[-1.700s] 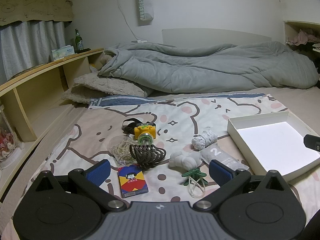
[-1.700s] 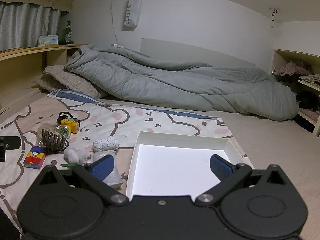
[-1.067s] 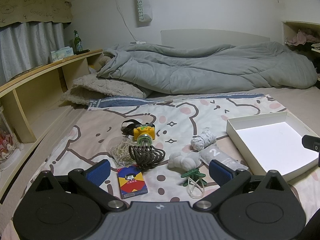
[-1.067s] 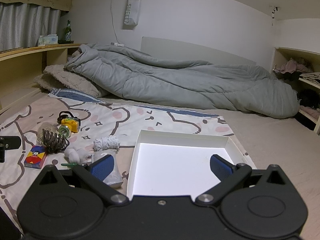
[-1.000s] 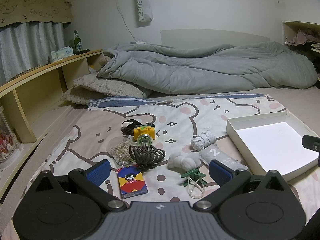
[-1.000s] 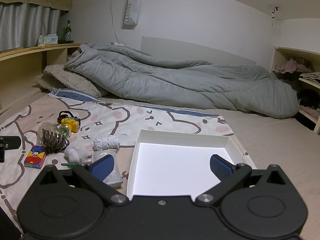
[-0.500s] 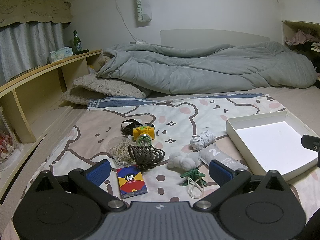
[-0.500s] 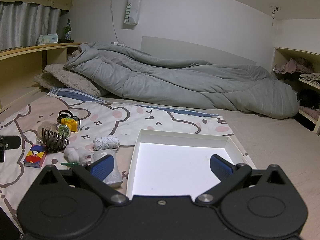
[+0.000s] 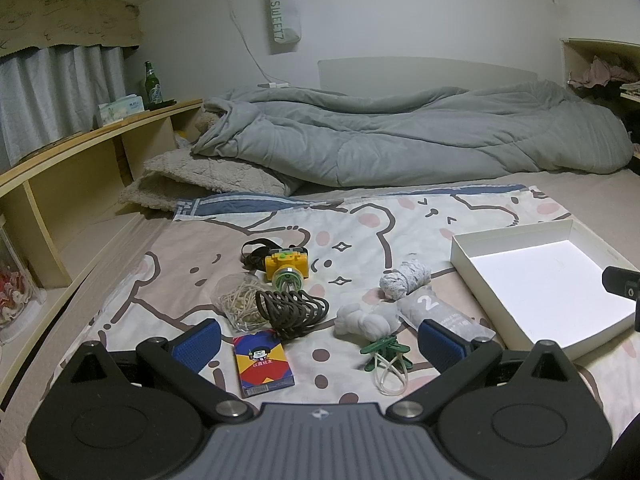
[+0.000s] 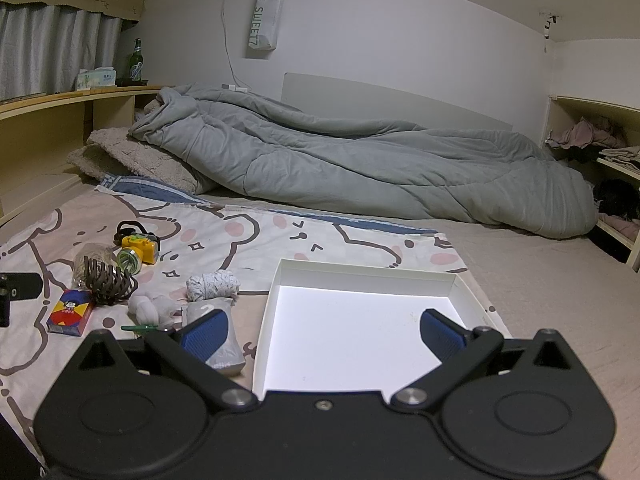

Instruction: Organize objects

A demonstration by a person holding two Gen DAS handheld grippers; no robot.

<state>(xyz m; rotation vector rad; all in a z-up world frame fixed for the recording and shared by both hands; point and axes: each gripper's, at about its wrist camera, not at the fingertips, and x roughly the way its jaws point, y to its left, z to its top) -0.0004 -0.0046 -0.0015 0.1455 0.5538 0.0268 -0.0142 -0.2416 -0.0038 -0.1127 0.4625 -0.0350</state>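
Left claw (image 9: 316, 340) hovering released over bed clutter; right claw (image 10: 322, 330) hanging released over box (image 10: 360, 276), empty, rigid white card
Items lying on soft sheet (image 9: 400, 220), left of box: glossy card pack (image 9: 262, 362), coiled brown clip (image 9: 292, 312), fluffy cotton (image 9: 362, 318), green peg (image 9: 384, 350), yellow toy (image 9: 286, 266)
Risk: sheet giving under press, pack slipping; peg's loop snagging neighbours

Little changes. In the left wrist view the white box (image 9: 540, 280) and the scattered items sit slightly further left and lower than 1.7 s ago; the right wrist view tilts barely.
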